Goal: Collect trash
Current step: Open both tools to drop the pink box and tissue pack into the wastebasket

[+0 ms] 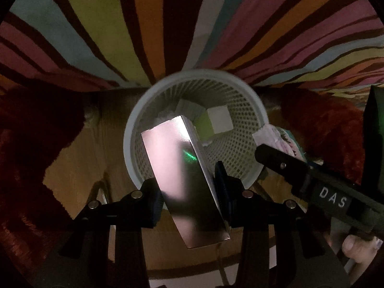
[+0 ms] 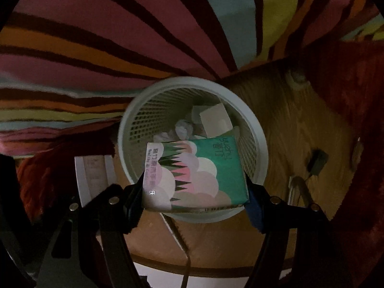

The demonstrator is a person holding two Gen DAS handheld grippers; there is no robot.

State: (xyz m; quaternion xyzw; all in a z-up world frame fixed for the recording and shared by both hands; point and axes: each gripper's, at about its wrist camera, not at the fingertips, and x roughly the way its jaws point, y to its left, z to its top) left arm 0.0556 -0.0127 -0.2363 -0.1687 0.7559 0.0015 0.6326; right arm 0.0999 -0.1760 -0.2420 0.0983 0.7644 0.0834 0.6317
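A white mesh wastebasket (image 1: 240, 129) (image 2: 134, 120) stands on a wooden floor, with a small white box (image 1: 219, 120) (image 2: 216, 122) and crumpled paper (image 2: 183, 128) inside. My left gripper (image 1: 189, 192) is shut on a long shiny silver box (image 1: 177, 165) that hangs tilted above the basket's near rim. My right gripper (image 2: 194, 192) is shut on a green and pink tissue pack (image 2: 199, 172), held over the basket's near side. In the left wrist view the right gripper's black arm (image 1: 312, 180) shows at the right with that tissue pack (image 1: 276, 134) at the basket's rim.
A striped, many-coloured rug (image 1: 120, 24) (image 2: 96, 48) lies beyond the basket. Dark red fluffy material (image 1: 31, 144) (image 2: 348, 96) flanks the floor on both sides. A small dark object (image 2: 316, 160) lies on the floor at the right. A hand (image 1: 357, 244) grips the right tool.
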